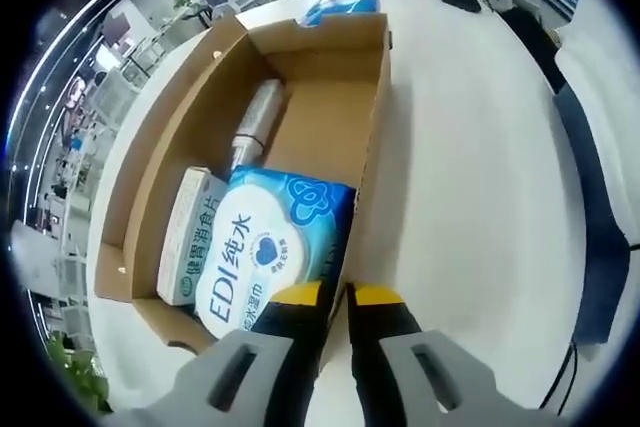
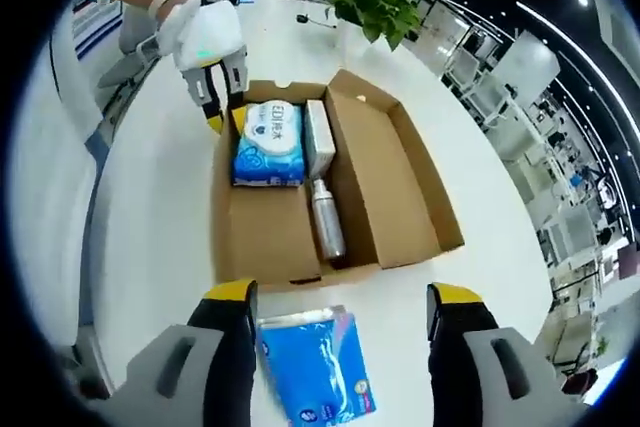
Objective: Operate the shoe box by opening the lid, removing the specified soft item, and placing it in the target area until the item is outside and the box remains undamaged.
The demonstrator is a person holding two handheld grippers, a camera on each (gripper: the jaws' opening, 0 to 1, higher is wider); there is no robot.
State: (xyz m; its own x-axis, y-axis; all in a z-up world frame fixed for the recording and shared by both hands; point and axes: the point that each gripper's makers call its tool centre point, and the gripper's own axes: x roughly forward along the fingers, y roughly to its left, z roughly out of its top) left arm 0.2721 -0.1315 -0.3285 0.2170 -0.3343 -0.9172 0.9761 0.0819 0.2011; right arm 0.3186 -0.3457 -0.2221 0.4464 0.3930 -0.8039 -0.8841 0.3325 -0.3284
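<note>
Left gripper: jaws nearly closed, pinching edge of wet-wipes pack at box's near wall. Right gripper: jaws wide apart, nothing held, blue tissue pack on table between them. Shoe box open at twelve o'clock; inside, wipes, white carton, silver bottle.

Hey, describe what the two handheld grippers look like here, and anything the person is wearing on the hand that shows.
The right gripper has two light grey moulded jaw bodies, each with a slot, leading to black fingers capped in yellow at the tips. The left gripper is the same: grey slotted bodies, black fingers, yellow tips. In the right gripper view the left gripper carries a white housing with a small green light, and the person's hand wears a white glove.
</note>
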